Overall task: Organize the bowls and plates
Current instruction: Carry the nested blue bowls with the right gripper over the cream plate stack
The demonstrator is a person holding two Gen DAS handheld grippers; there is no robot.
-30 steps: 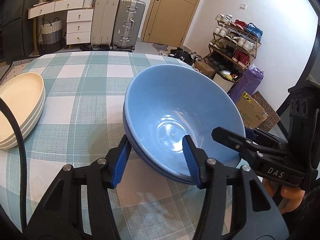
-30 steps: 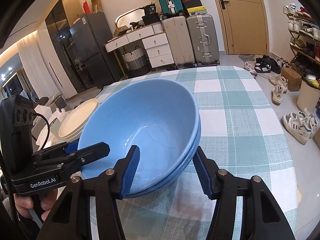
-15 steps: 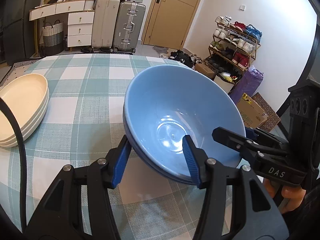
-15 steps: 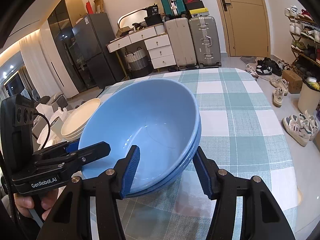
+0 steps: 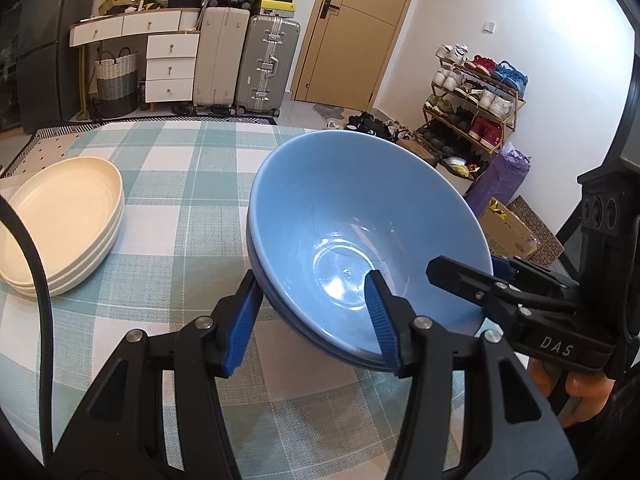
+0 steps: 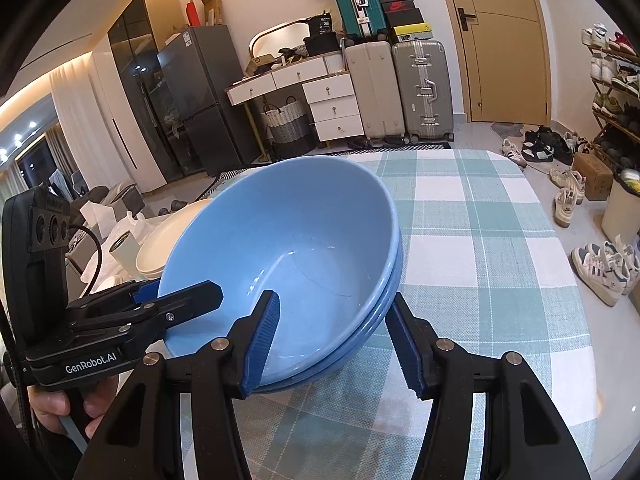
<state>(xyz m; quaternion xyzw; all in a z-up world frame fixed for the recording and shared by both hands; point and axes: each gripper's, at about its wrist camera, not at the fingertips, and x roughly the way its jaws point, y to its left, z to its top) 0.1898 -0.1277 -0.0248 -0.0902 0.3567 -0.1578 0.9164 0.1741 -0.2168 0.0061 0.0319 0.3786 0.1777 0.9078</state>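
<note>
**Operator:** Left wrist view. My left gripper (image 5: 312,320) is clamped across the rim of the blue bowl stack (image 5: 360,232), one pad inside, one outside. The cream plates (image 5: 60,224) have shifted inward from the left edge of view over the last second, so the carry is moving toward them.

**Supervisor:** Right wrist view?

**Operator:** My right gripper (image 6: 336,344) pinches the opposite rim the same way. The stack (image 6: 288,248) rides tilted over the checked tablecloth (image 6: 480,240), framing unchanged. I judge set-down beside the plates comes next.
</note>
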